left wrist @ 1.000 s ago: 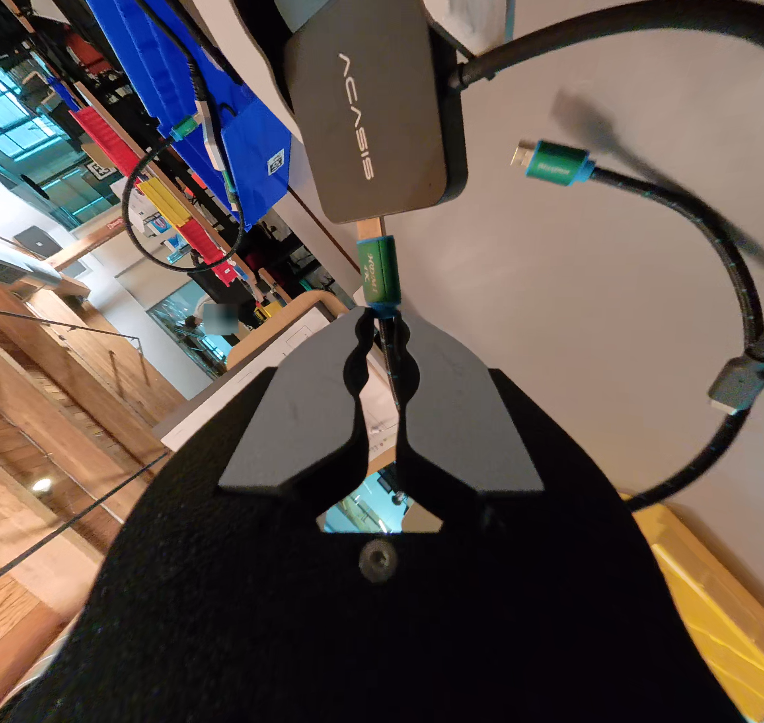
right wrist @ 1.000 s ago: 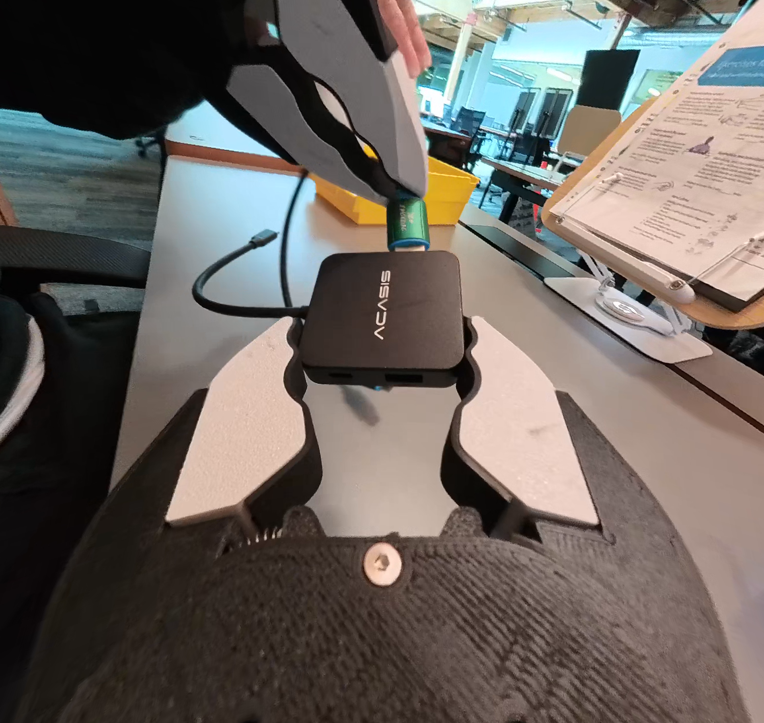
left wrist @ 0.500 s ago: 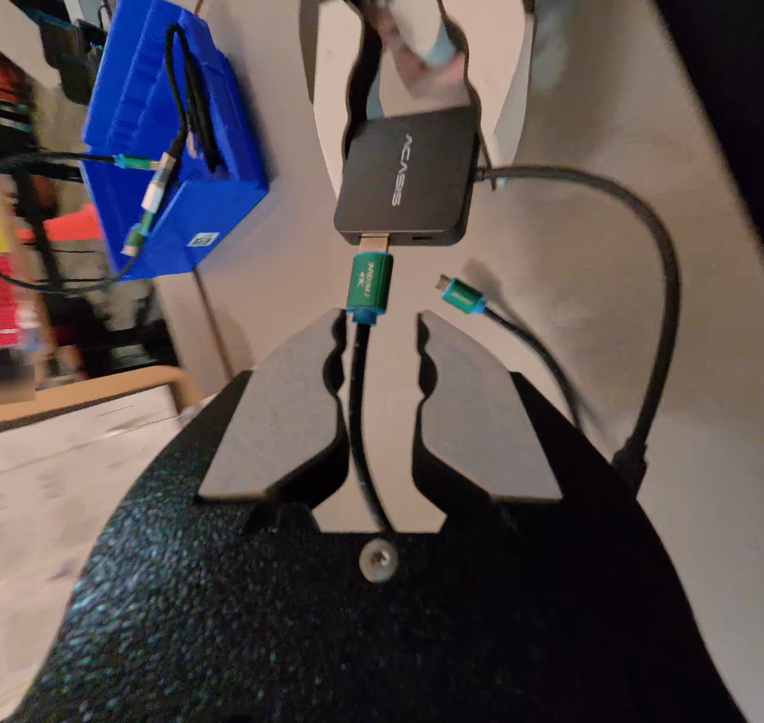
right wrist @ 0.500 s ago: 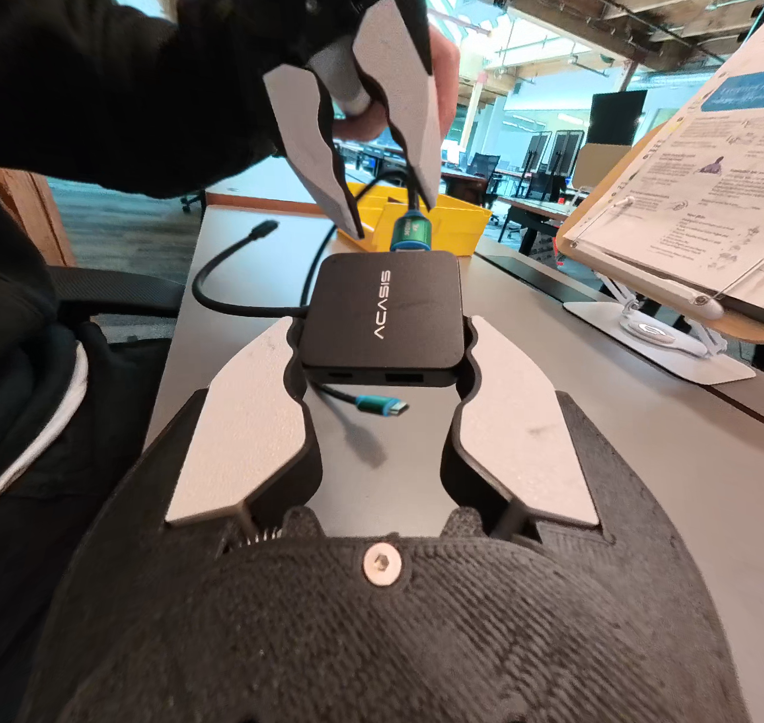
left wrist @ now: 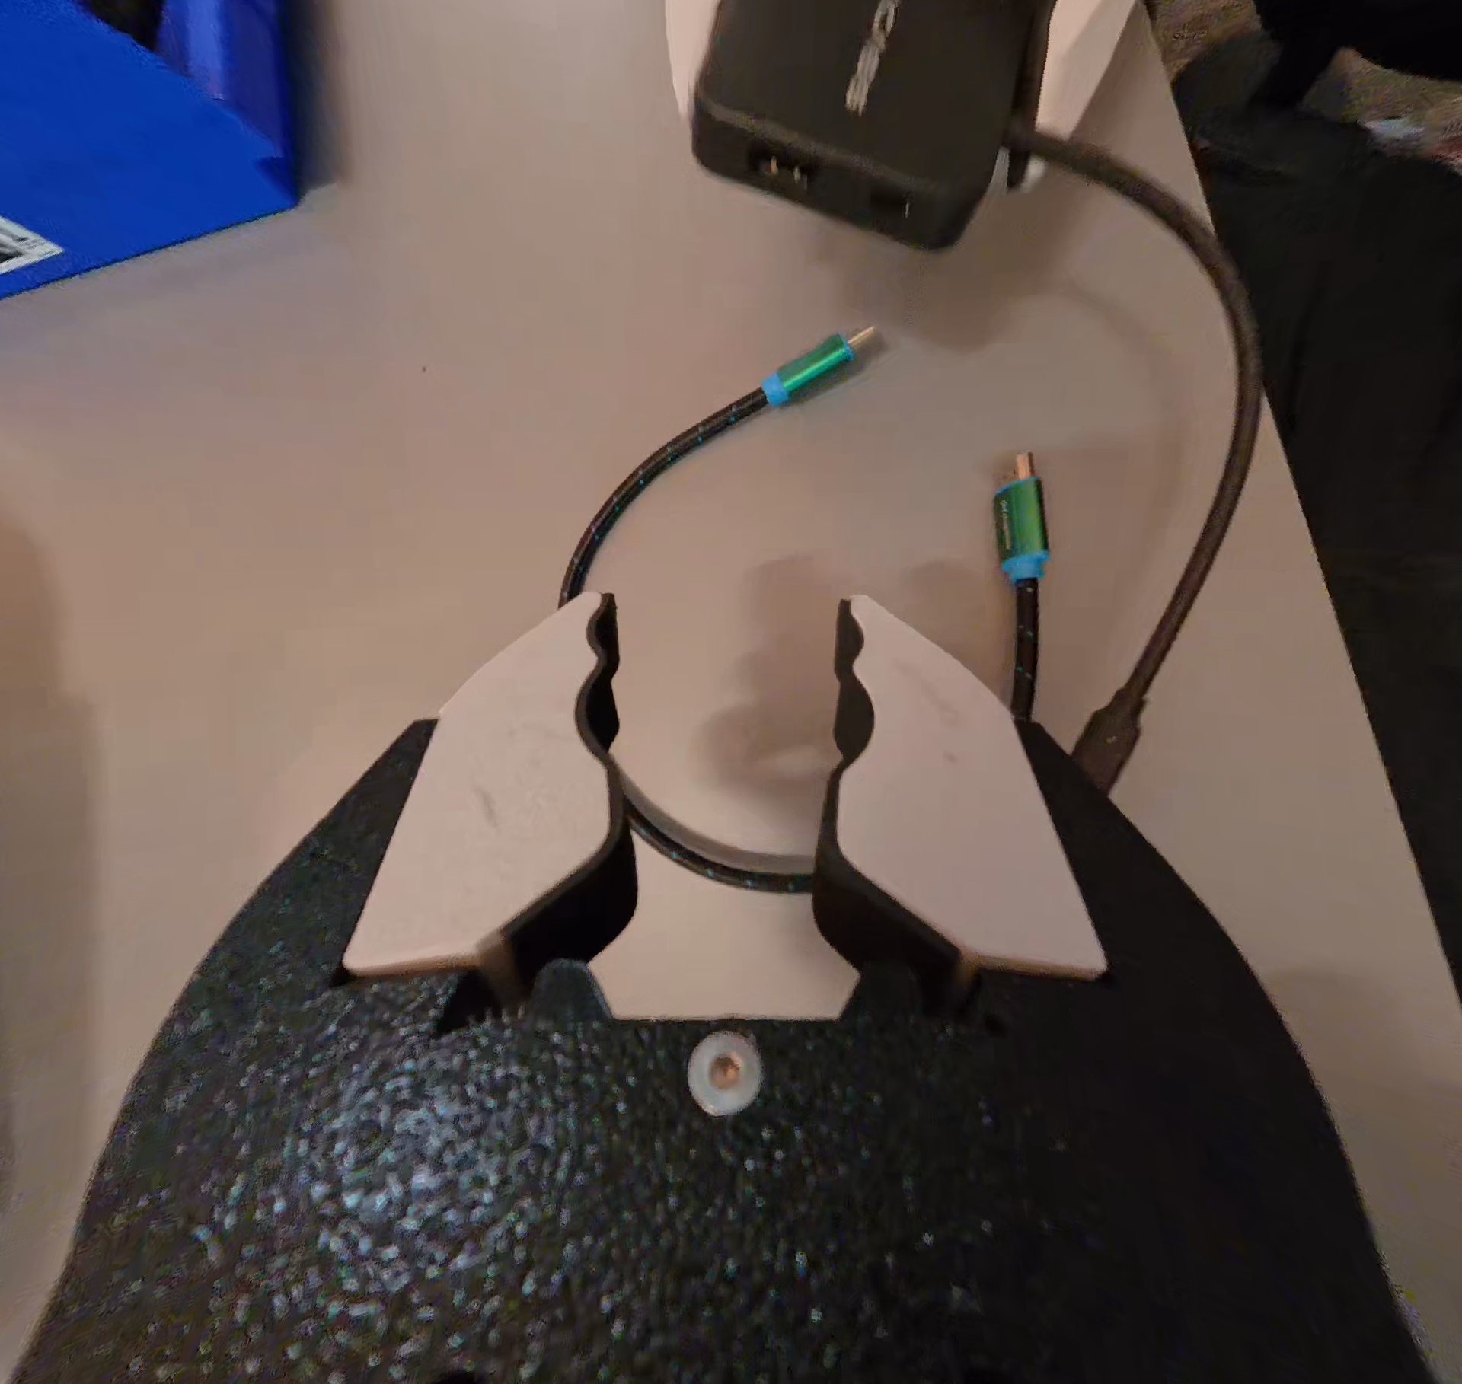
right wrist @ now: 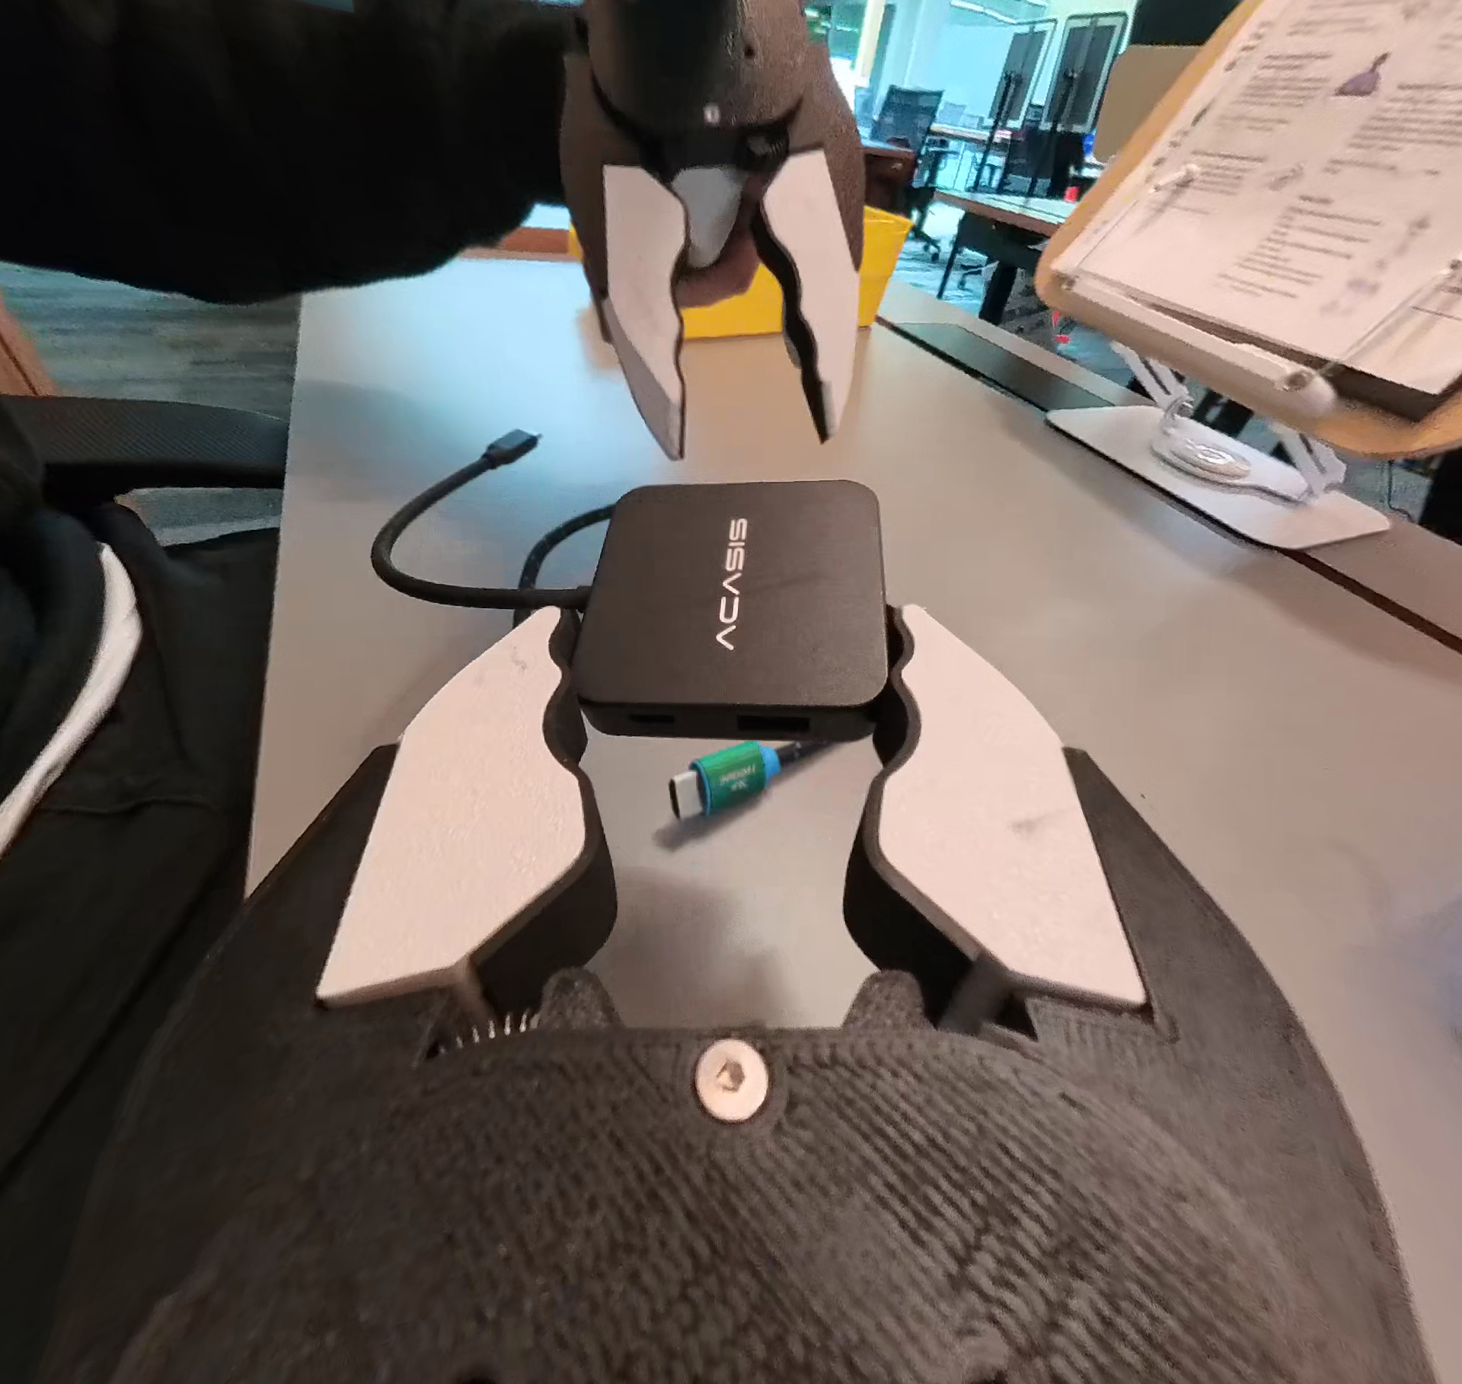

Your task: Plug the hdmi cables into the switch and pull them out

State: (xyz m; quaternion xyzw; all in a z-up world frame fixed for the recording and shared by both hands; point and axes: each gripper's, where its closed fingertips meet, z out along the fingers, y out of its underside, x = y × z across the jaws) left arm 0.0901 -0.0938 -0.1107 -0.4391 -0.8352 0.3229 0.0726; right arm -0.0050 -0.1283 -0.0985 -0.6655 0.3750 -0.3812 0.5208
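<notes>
My right gripper (right wrist: 732,618) is closed on the black switch (right wrist: 736,602) and holds its two sides, lifted a little above the grey table (right wrist: 1107,713). My left gripper (left wrist: 724,610) hangs over the table with its jaws wide apart and nothing between them. Both green plugs lie free on the table and no cable sits in the ports facing me: the larger HDMI plug (left wrist: 1019,522) is just right of my left jaws, and the slimmer plug (left wrist: 815,368) lies nearer the switch. One braided cable (left wrist: 617,508) bends under my left gripper.

I judge the step is to pick a plug again. To do it well I would bring the left jaws down on the green shell itself — not on the soft cable — and grip it flat, so the metal tip points straight at the port. The right gripper should keep the switch steady and level; a tilted plug may jam.
</notes>
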